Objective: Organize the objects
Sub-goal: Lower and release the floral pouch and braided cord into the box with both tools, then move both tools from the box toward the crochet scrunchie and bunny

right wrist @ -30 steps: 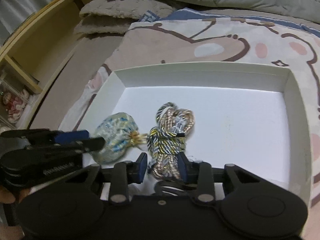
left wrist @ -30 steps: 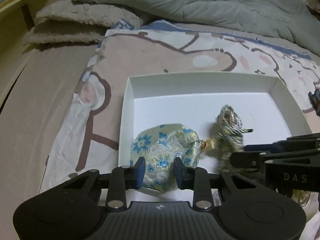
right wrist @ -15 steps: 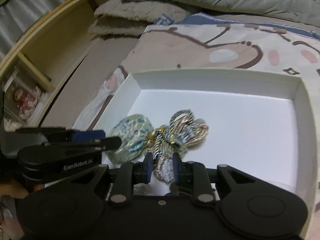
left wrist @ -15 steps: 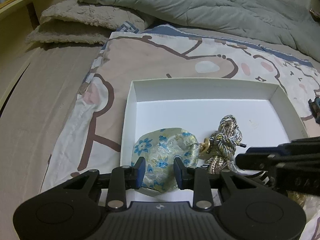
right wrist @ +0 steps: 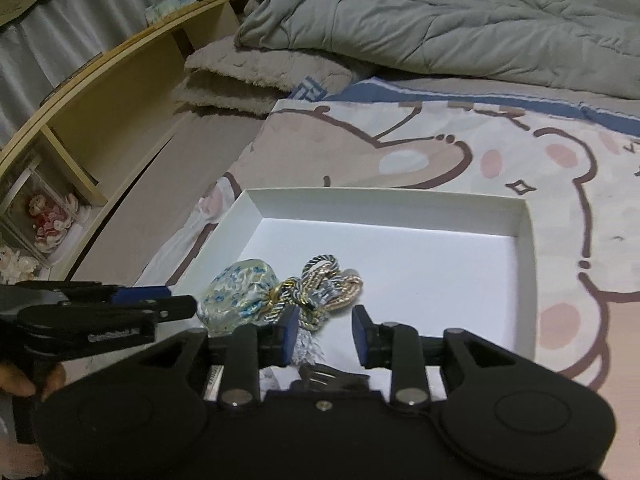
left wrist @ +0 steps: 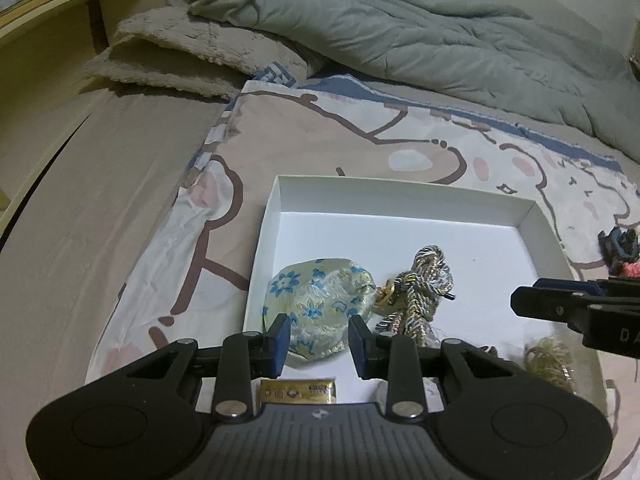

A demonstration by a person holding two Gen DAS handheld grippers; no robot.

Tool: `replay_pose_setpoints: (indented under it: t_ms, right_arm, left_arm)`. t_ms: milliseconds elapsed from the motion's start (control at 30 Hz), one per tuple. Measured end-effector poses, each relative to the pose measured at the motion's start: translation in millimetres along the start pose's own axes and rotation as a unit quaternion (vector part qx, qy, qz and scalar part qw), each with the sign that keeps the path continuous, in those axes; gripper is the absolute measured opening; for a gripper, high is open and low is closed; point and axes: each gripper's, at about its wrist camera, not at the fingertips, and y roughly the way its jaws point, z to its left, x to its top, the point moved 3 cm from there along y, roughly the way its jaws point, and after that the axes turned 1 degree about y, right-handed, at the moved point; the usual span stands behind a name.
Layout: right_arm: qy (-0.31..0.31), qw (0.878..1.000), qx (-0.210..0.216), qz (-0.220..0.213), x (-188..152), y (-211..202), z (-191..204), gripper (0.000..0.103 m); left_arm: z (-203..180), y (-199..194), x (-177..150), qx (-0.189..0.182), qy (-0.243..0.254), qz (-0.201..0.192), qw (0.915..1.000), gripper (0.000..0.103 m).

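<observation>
A white open box (left wrist: 400, 196) (right wrist: 384, 208) lies on the bed. In its near left part lie a pale floral cloth pouch (left wrist: 320, 304) (right wrist: 236, 292) and, joined to it, a bundle of gold and silver twisted cord (left wrist: 424, 292) (right wrist: 328, 284). My left gripper (left wrist: 319, 340) is open and empty, held above the pouch's near edge. My right gripper (right wrist: 325, 334) is open and empty, just behind the cord. A gold metal piece (left wrist: 298, 391) shows under the left gripper.
A dark hair clip (right wrist: 328, 374) lies under the right gripper. A frayed gold tassel (left wrist: 548, 364) lies at the box's near right. A dark and red object (left wrist: 618, 252) lies on the printed blanket. A grey duvet (left wrist: 400, 20) and a wooden shelf (right wrist: 80, 128) stand behind.
The right gripper closed on the cord, then opened and drew back, leaving the cord in the box. Both grippers have risen and pulled away from the box.
</observation>
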Motion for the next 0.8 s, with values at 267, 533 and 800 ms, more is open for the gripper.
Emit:
replay_pose_setpoints:
  t_ms: [267,533,800]
  right_arm:
    - [-0.004,1.000,-0.022,-0.016,-4.5,-18.7,-6.1,0.056]
    - [-0.011,0.998,-0.051,-0.039,-4.7,-38.0,-11.8,0.074]
    - [-0.022,0.996,-0.070,-0.051,-7.3,-53.8,-15.5,0.091]
  left_arm:
    - [-4.6,-20.8,-5.8,0.006,-0.002,-0.008,1.0000,0.074]
    - [-3.4,-35.2,-7.4,0.005,-0.012,-0.021,0.9997,0.092]
    - [-8.2,-45.1,-6.1,0.003,-0.025,-0.039,0.9989,0.103]
